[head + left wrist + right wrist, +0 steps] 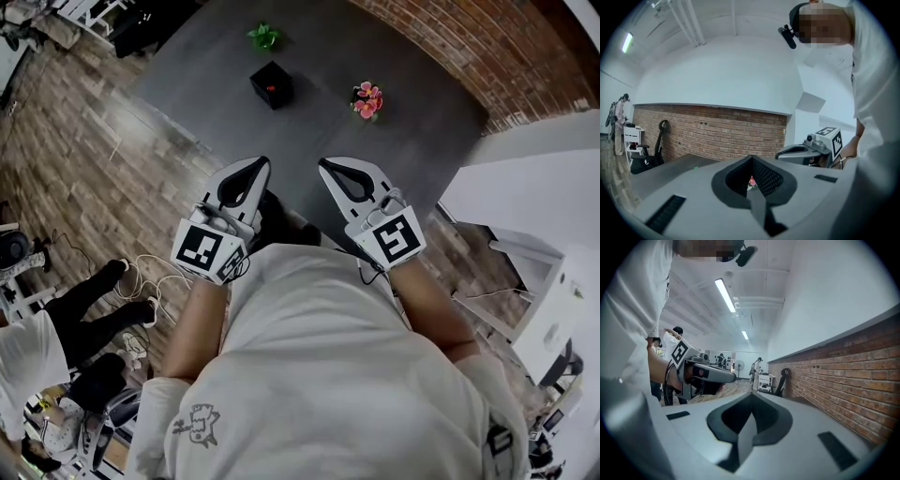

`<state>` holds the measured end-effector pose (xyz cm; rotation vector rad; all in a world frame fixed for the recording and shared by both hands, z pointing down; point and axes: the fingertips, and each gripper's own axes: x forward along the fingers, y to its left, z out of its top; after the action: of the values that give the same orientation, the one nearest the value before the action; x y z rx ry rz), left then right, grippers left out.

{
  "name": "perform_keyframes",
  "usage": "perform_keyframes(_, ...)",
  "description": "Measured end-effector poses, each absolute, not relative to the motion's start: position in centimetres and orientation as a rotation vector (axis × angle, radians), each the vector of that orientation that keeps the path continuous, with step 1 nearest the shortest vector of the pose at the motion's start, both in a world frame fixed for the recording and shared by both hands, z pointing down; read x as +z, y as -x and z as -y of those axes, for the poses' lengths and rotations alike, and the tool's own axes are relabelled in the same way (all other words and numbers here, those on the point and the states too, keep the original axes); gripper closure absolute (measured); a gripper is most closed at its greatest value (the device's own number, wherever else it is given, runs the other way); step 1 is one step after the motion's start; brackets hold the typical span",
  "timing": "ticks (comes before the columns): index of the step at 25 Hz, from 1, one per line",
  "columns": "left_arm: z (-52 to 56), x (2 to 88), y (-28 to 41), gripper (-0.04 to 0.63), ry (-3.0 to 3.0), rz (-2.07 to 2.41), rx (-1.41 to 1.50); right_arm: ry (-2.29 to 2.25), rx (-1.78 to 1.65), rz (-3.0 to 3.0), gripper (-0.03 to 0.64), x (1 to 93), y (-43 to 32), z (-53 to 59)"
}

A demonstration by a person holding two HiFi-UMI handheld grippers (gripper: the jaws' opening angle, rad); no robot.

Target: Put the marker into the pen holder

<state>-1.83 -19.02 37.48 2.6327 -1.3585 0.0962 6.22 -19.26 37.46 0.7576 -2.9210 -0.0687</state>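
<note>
Well ahead of both tongs, out on the dark tabletop point(206, 94), sits the black pen holder point(259, 81). There's a tiny red spot in its open top. My guess is that's the marker point(271, 88) already dropped in, but it's too small to be sure. No marker lying loose anywhere I can see. Left tongs point(255, 162) and right tongs point(329, 165) are both pinched closed on nothing, held up by the person's chest. So it looks pretty much done to me, nothing obvious left.

White T-shirt point(328, 375); grey left gripper point(257, 162) and right gripper point(325, 163).
</note>
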Motion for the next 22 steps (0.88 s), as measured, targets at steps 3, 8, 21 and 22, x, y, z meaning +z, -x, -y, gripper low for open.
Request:
perform_keyframes(3,18.5,36.5,2.5,0.584,-2.649,1.387,0.126,-0.755,-0.051,2.951,0.612,36.4,-6.2,18.4)
perform_keyframes(8,17.1,35.0,4.1,0.584,-2.658,1.396,0.118,-0.751,-0.072,2.976,0.612,34.8,-5.0,17.0)
perform_keyframes(21,10.5,33.4,10.3,0.584,-2.714,1.294,0.073,-0.828,-0.111,2.956,0.612,32.9,1.3,11.5)
perform_keyframes(22,9.8,33.4,11.0,0.584,-2.716,1.286,0.069,-0.838,-0.112,2.953,0.612,32.8,2.0,10.8)
